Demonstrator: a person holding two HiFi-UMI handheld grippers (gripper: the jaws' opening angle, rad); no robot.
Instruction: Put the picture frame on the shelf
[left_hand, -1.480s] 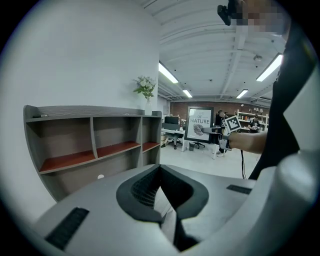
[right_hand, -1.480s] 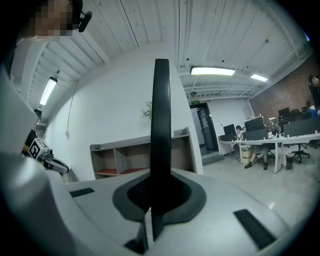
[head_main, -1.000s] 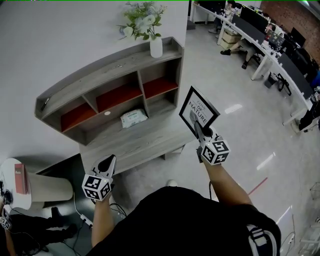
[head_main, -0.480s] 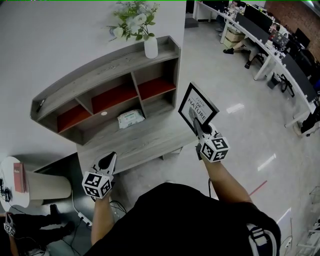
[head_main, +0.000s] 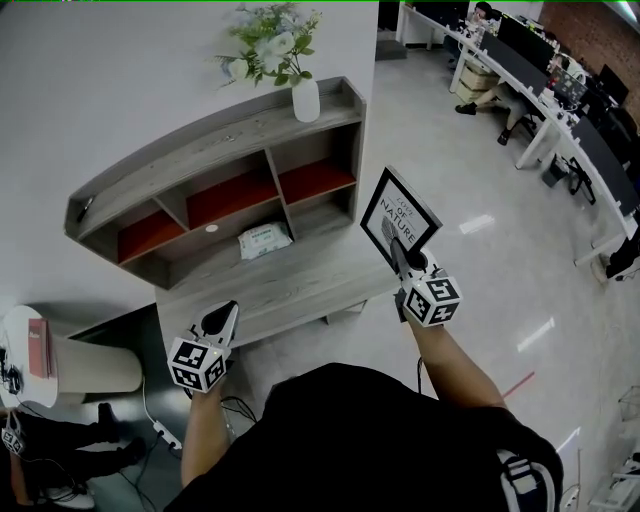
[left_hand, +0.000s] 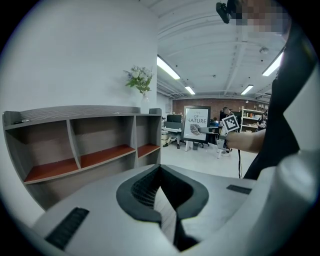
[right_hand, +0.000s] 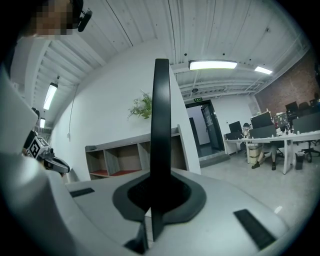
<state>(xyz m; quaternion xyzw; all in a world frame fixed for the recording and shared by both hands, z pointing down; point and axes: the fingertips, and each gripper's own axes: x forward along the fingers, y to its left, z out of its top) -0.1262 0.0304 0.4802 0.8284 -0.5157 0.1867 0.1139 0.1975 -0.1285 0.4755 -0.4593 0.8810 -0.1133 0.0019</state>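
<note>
The picture frame (head_main: 400, 215) is black with a white print of a leaf and lettering. It hangs in the air just off the right end of the grey wooden shelf (head_main: 215, 150). My right gripper (head_main: 393, 240) is shut on the frame's lower edge. In the right gripper view the frame (right_hand: 161, 125) stands edge-on between the jaws, with the shelf (right_hand: 125, 155) beyond. My left gripper (head_main: 220, 320) is shut and holds nothing, low in front of the shelf's bottom board. The left gripper view shows its closed jaws, the shelf (left_hand: 90, 150) and the held frame (left_hand: 196, 123) far right.
A white vase of flowers (head_main: 305, 98) stands on the shelf's top right corner. A packet of wipes (head_main: 264, 238) lies in a lower compartment. A round white table (head_main: 30, 360) is at the left. Office desks (head_main: 560, 120) with seated people run along the far right.
The right gripper and the frame have stayed almost where they were beside the shelf's right end. The left gripper has barely moved.
</note>
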